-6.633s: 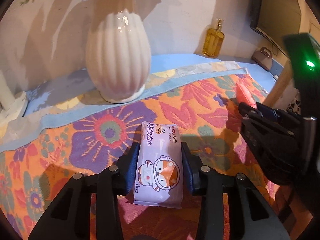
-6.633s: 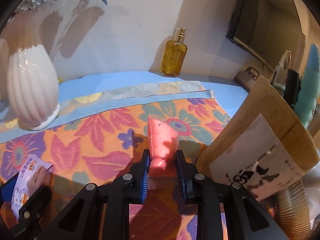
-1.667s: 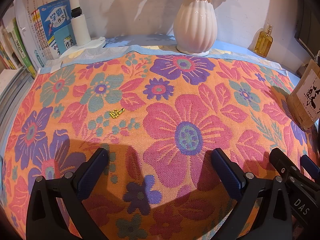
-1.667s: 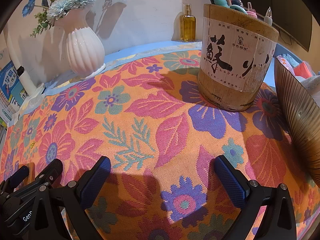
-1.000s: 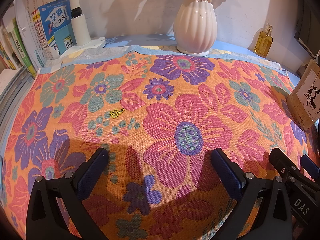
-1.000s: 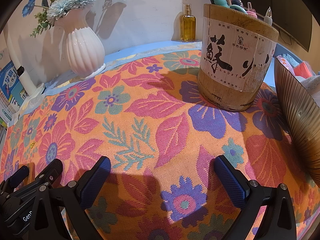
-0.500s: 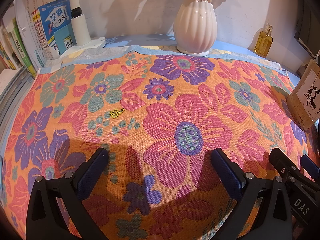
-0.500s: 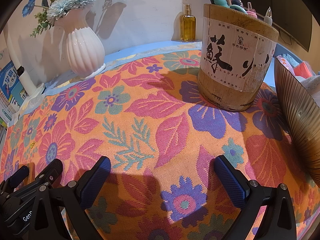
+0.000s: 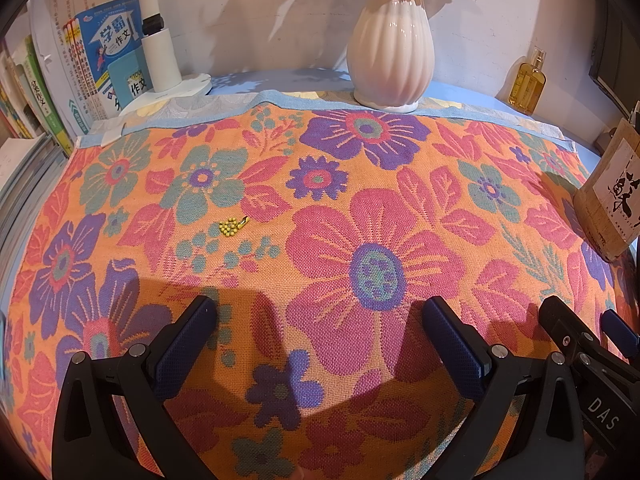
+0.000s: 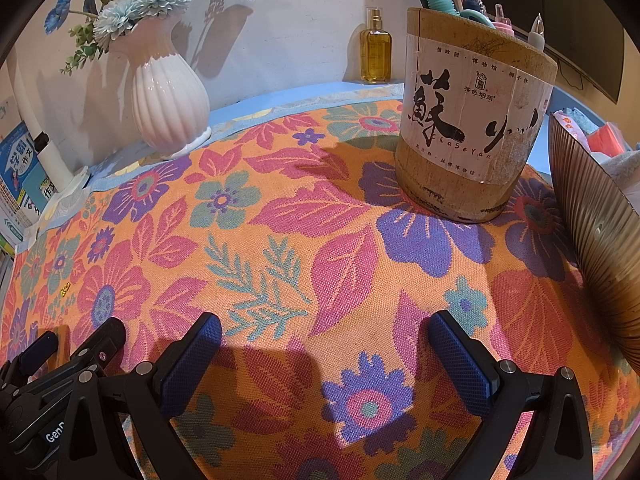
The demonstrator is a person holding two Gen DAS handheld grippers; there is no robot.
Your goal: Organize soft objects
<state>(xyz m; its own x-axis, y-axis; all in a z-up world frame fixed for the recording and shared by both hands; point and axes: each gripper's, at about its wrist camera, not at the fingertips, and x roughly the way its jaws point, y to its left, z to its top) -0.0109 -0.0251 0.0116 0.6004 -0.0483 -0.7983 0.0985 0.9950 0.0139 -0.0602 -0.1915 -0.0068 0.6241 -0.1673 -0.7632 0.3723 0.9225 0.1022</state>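
Both the left gripper (image 9: pixel 318 330) and the right gripper (image 10: pixel 322 346) hang spread wide and empty above the floral cloth (image 9: pixel 400 208) on the worktop. The soft objects appear to sit in the ribbed bowl (image 10: pixel 592 216) at the right edge, where pink and pale packets (image 10: pixel 604 138) show over its rim. The cloth itself looks bare apart from a tiny yellow bead cluster (image 9: pixel 231 226). The risk now is a careless sweep: the right gripper's fingers (image 10: pixel 460 354) could knock the bamboo pen holder (image 10: pixel 474 116) or tip the bowl, spilling what is stowed.
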